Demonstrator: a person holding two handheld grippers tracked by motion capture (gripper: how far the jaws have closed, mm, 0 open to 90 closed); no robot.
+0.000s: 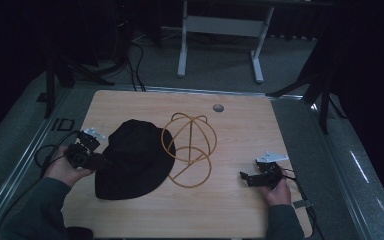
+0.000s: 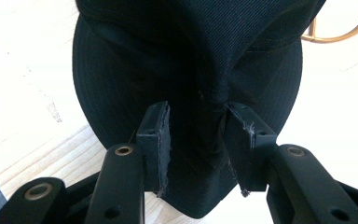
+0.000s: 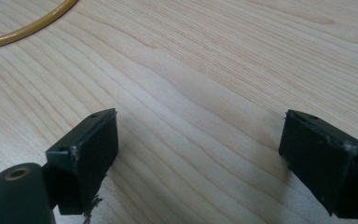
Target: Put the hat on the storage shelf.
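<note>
The left gripper [image 2: 198,144] has its two black jaws pinched partway in on a bunched fold at the edge of the soft black fabric cap [image 1: 130,160], which lies on the pale wooden table [image 1: 240,210] at the person's left, its far edge touching the yellow wire dome-shaped hat stand [image 1: 190,147]. The grip looks shallow: only a narrow pleat of cloth sits between the pads, so a quick lift could let the fabric slide out, or the cap could hang lopsided and fold on itself. Dragging rather than lifting might catch the brim on the stand's base ring [image 1: 192,172] and push the light frame across the table or tip it. The right gripper [image 1: 247,177] rests low on the table at the person's right, jaws wide apart with nothing between them, well apart from the cap and near the stand's ring, so it is not steadying the frame. A small grey round cap [image 1: 218,107] sits at the table's far edge, out of the way, and nothing lies between cap and stand
</note>
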